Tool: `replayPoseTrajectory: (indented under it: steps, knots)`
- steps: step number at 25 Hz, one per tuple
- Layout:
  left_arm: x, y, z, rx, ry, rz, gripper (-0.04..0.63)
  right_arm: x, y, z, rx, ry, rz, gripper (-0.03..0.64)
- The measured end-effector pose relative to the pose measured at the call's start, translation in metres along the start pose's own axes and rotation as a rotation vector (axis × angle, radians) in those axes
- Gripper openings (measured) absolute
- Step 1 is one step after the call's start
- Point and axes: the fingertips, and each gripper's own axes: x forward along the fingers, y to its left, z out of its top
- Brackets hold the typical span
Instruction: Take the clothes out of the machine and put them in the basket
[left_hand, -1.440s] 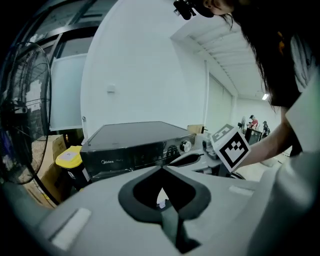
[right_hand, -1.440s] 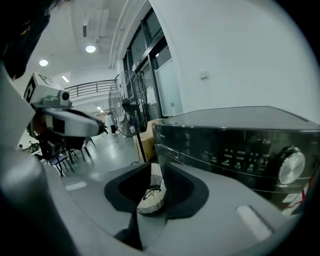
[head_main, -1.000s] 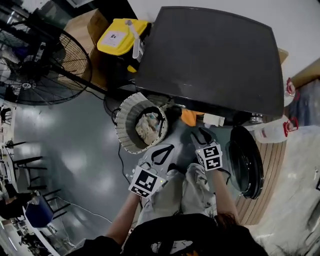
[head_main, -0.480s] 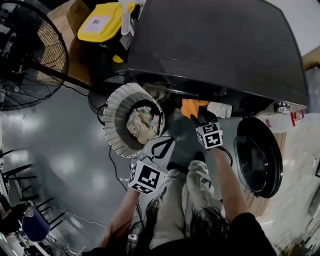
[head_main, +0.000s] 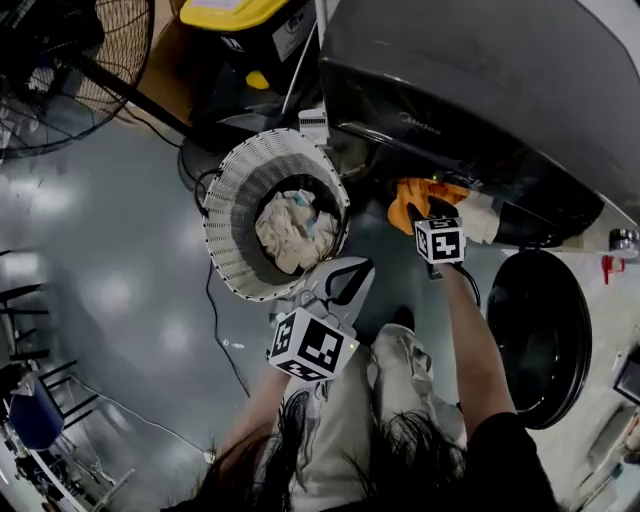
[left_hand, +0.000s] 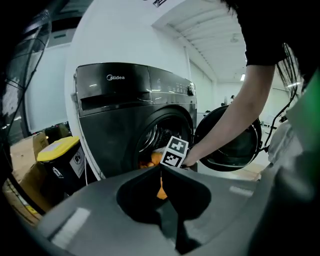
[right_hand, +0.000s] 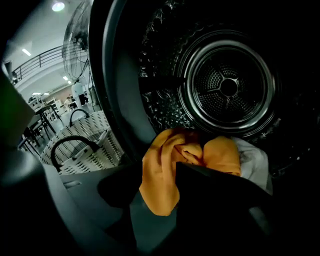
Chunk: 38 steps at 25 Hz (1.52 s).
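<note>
far off to the left of the left gripper (left_hand: 161, 169), a black floor fan (head_main: 60, 60) on the grey floor (head_main: 120, 300). nearer, just left of that gripper and a little beyond its tips, the round white slatted basket (head_main: 225, 215), upright, with pale crumpled clothes (head_main: 295, 230) already lying in its bottom. behind the basket, a dark tote (head_main: 235, 12) with a yellow lid. left gripper itself just beside the basket's rim, aimed toward the open port of the machine (head_main: 480, 100), jaws brought together at the tips with only a thin slit below them, gripping nothing. to its right and further forward, the right gripper (head_main: 428, 208) up at the mouth of that dark front-loader, marker cube turned toward the head camera, the person's bare forearm (head_main: 475, 350) trailing back behind it. jaws there just been opening, now standing well apart, a fold of the orange cloth (right_hand: 160, 185) hanging loose in the gap between them, not pinched. rest of the orange cloth bunched on the lip of the port straight ahead of the right gripper, a white cloth (right_hand: 252, 162) touching it on the right, the steel drum (right_hand: 227, 87) deep behind both. further right of the right gripper, the round door (head_main: 545, 335) swung wide open.
</note>
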Motion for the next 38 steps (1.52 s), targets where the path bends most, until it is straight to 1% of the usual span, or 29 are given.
replayPoseTrajectory:
  steps: [3, 6, 9, 10, 11, 12, 13, 16, 18, 22, 27, 33, 38]
  knots:
    - [-0.004, 0.003, -0.015, -0.023, -0.010, 0.027, 0.002, 0.021, -0.015, -0.007, 0.017, 0.017, -0.054, 0.216]
    - [-0.009, 0.001, -0.028, -0.041, -0.020, 0.044, 0.002, 0.035, -0.030, -0.015, 0.016, 0.070, -0.099, 0.215]
    - [-0.014, -0.003, -0.042, -0.068, -0.009, 0.055, 0.002, 0.048, -0.032, -0.025, 0.037, 0.136, -0.102, 0.209]
    - [-0.015, -0.004, -0.046, -0.074, -0.003, 0.060, 0.002, 0.049, -0.032, -0.025, 0.051, 0.142, -0.103, 0.185]
    - [-0.017, -0.005, -0.048, -0.079, 0.003, 0.064, 0.002, 0.048, -0.032, -0.021, 0.061, 0.135, -0.112, 0.103]
    - [-0.019, -0.007, -0.050, -0.083, 0.011, 0.066, 0.002, 0.044, -0.030, -0.017, 0.065, 0.117, -0.125, 0.064]
    - [-0.021, -0.009, -0.051, -0.086, 0.019, 0.065, 0.002, 0.039, -0.027, -0.013, 0.062, 0.095, -0.129, 0.054]
    - [-0.028, -0.016, -0.048, -0.088, 0.042, 0.056, 0.002, 0.017, -0.008, -0.004, 0.024, 0.029, -0.087, 0.052]
    - [-0.033, -0.017, -0.040, -0.088, 0.051, 0.054, 0.002, -0.007, 0.004, 0.007, 0.019, -0.018, -0.057, 0.052]
    - [-0.042, -0.016, -0.013, -0.099, 0.047, 0.044, 0.021, -0.062, 0.017, 0.026, 0.052, -0.092, -0.014, 0.052]
    - [-0.051, -0.013, 0.018, -0.101, 0.051, 0.038, 0.051, -0.126, 0.020, 0.034, 0.120, -0.127, 0.001, 0.051]
    - [-0.052, -0.006, 0.044, -0.041, 0.069, -0.003, 0.055, -0.184, 0.028, 0.052, 0.177, -0.185, 0.036, 0.052]
    - [-0.053, -0.004, 0.066, 0.003, 0.073, -0.031, 0.058, -0.233, 0.046, 0.084, 0.143, -0.246, 0.070, 0.051]
